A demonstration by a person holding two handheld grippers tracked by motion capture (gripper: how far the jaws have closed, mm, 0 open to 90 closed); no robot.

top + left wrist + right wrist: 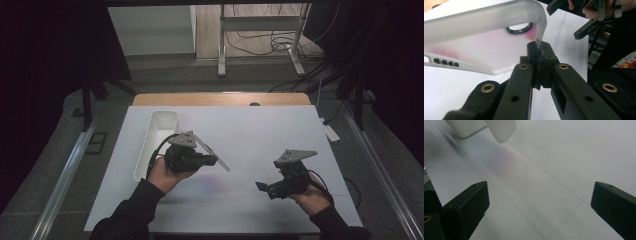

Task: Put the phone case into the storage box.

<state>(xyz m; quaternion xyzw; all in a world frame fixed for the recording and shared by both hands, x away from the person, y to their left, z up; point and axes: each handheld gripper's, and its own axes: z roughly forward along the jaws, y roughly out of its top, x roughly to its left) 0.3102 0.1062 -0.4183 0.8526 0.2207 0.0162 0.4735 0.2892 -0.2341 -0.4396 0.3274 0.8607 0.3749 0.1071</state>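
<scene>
Left gripper view: left gripper (539, 53) jaws clamp frosted translucent phone case (481, 42), lifted; right gripper (539, 205) jaws wide, empty. Placement in white oblong plastic bin (159, 131) likely left.

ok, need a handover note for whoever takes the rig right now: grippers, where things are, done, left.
Left gripper: shut on the edge of the clear phone case, holding it in the air above the white table, to the right of the white bin.
Right gripper: open, nothing between its fingers, hovering over bare table to the right of the case.
Done: case picked up and clamped.
Left: probably either bring the right gripper in for a second grip or carry the case to the bin, which looks empty; which one comes next isn't clear from here.
</scene>
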